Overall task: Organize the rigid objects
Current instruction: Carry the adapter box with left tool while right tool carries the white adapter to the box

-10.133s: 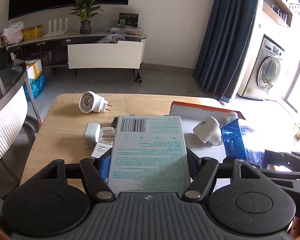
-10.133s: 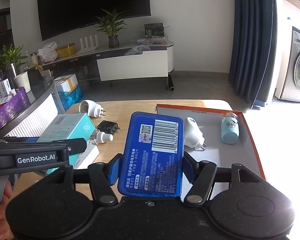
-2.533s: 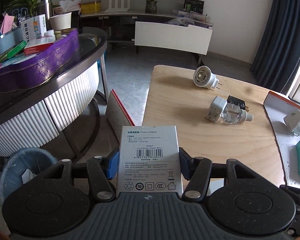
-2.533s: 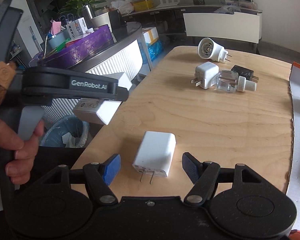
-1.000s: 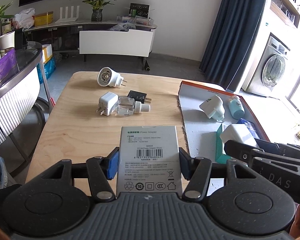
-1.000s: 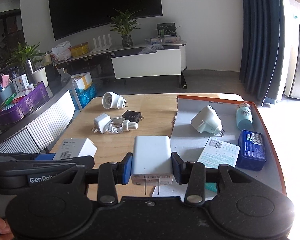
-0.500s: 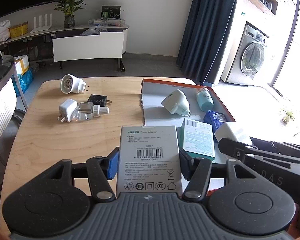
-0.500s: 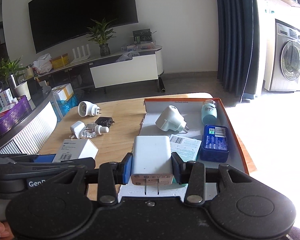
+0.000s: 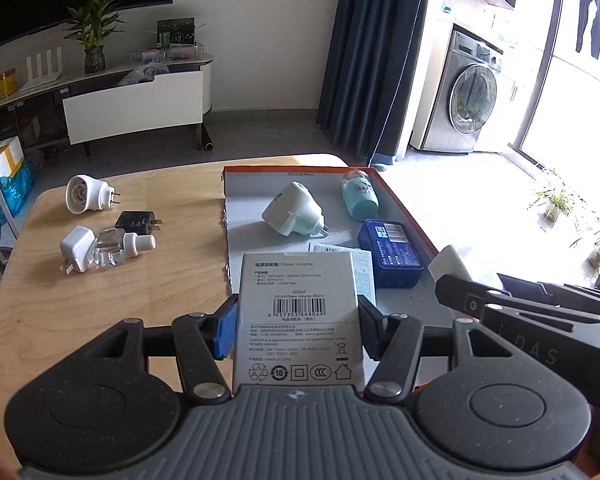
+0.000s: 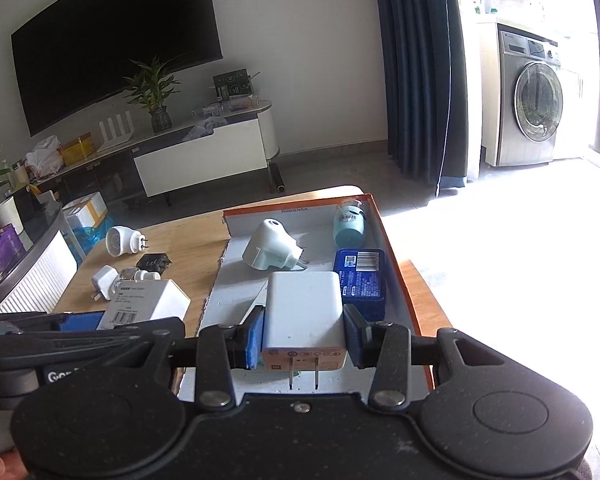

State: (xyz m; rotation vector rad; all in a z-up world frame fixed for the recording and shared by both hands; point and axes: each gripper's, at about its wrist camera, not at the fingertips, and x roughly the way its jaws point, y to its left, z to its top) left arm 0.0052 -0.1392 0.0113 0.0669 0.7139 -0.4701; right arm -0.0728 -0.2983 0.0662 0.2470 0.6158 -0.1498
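Our left gripper (image 9: 296, 326) is clamped on a white power adapter box (image 9: 298, 312) with barcode face up, and our right gripper (image 10: 303, 338) is clamped on a white charger (image 10: 304, 312) whose 2 prongs point back at the camera; both hang over the near end of the orange-rimmed tray (image 9: 404, 208). To place them well, we judge each should go down flat onto bare grey floor beside the blue box (image 9: 392, 252) and printed leaflet (image 9: 364, 266), clear of the pale plug adapter (image 9: 294, 214) and small teal bottle (image 9: 360, 198), pads released only once seated. 4 loose pieces wait on the wooden table (image 9: 100, 300): round white plug (image 9: 86, 193), black plug (image 9: 138, 221), white plug (image 9: 76, 248), clear bottle (image 9: 120, 246).
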